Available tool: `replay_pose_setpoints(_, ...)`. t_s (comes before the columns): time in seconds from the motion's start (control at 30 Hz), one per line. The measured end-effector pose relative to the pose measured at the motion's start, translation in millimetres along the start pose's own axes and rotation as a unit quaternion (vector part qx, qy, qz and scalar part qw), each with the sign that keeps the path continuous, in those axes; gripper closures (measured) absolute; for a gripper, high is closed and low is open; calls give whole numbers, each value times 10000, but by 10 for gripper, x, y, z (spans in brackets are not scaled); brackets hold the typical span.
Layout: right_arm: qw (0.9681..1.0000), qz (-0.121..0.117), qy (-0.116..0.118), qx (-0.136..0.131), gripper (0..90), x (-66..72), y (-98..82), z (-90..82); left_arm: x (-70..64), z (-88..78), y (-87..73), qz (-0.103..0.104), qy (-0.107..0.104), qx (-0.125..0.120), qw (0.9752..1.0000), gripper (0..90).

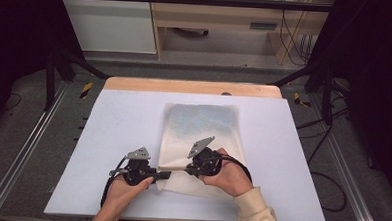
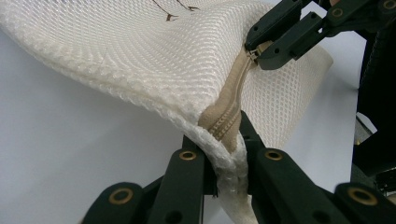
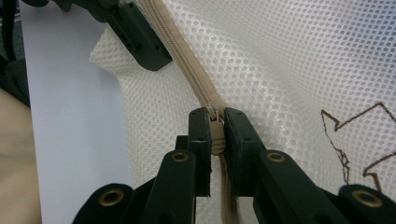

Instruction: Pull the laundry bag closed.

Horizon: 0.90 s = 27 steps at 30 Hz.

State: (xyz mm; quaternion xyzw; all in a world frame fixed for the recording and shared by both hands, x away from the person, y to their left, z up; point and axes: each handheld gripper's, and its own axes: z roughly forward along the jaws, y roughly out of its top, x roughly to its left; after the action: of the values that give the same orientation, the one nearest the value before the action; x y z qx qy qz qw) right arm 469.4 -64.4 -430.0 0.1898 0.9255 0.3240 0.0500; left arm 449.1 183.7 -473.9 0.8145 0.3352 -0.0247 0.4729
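Note:
A cream mesh bag (image 1: 203, 126) lies flat on the white mat (image 1: 123, 122). Its tan zipper (image 1: 174, 168) runs along the near edge. My left gripper (image 1: 165, 175) is shut on the bag's near left corner, pinching the mesh and the zipper's end (image 2: 227, 122). My right gripper (image 1: 187, 167) faces it from the right and is shut on the zipper pull (image 3: 215, 122). In the left gripper view, the left gripper (image 2: 224, 142) holds bunched mesh, and the right gripper (image 2: 268, 49) shows beyond it at the slider. In the right gripper view, the right gripper (image 3: 215, 119) clamps the pull, with the left gripper (image 3: 140, 39) ahead.
The mat covers a wooden table (image 1: 192, 87) inside a black frame. Metal rails (image 1: 30, 143) run along both sides, and cables (image 1: 326, 186) lie on the floor at the right. A brown line print (image 3: 355, 140) marks the mesh.

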Motion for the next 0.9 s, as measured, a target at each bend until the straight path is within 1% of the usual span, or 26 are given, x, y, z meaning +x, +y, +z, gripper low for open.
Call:
replay_pose_setpoints(0.63,10000,-4,-29,-21,819,-6,-44,-56,-10,-7,10,40,-17,-16,10000,838)
replay_pose_setpoints(0.9,10000,46,-49,-22,819,-15,-72,-75,-13,-8,12,53,-23,-22,10000,838)
